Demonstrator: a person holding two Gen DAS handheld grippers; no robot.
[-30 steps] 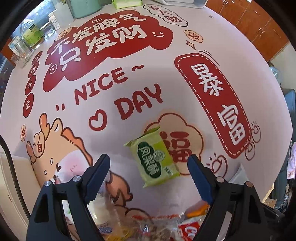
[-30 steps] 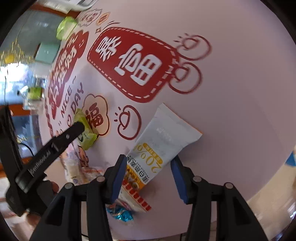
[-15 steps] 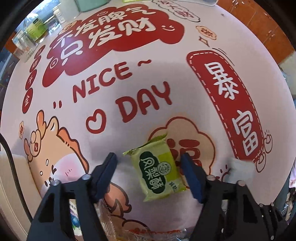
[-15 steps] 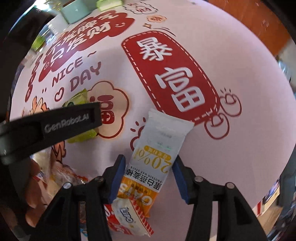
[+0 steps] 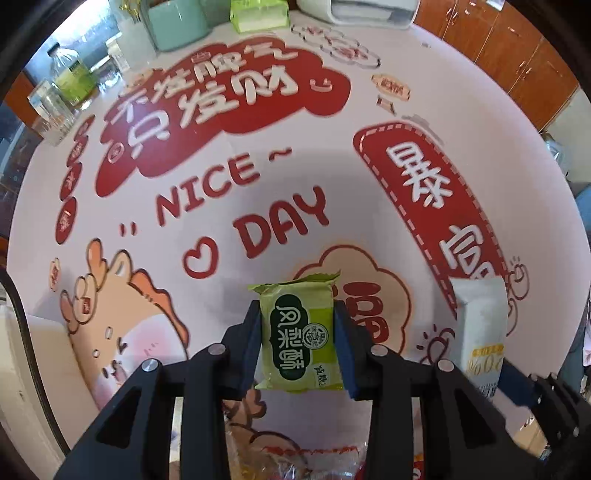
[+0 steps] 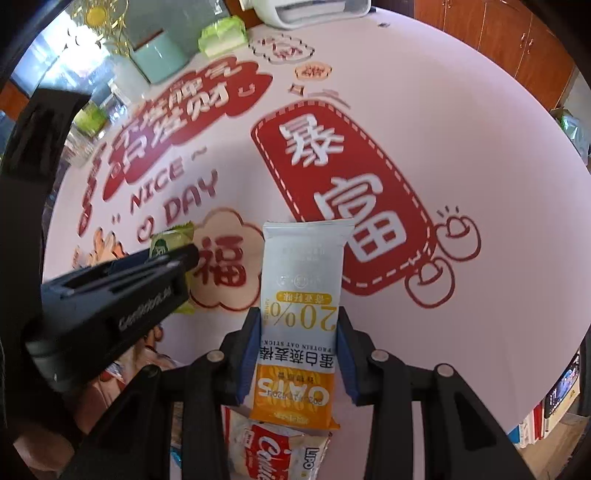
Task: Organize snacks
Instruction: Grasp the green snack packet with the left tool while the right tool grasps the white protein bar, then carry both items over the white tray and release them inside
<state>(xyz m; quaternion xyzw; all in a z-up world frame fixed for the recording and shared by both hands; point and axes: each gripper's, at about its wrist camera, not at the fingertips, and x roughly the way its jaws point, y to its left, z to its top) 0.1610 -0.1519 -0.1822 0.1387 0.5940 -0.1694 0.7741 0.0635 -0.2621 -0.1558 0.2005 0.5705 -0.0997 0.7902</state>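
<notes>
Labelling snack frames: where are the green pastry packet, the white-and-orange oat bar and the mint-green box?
green pastry packet (image 5: 298,334), left wrist view, printed front.
white-and-orange oat bar (image 6: 301,291), right wrist view, white upper half.
mint-green box (image 5: 176,22), left wrist view, front face.

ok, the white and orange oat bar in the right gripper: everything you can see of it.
The oat bar is a long flat sealed packet, glossy like plastic film: white upper part, orange lower band reading OATS, a yellow 20% and Chinese text, crimped ends. It lies lengthwise between the right gripper fingers, print upside down in the right wrist view. The jaws are closing, both blue pads at its long edges. Its near end overlaps a red and white cookie packet. The tablecloth lies behind it; whether it rests there is unclear.
</notes>
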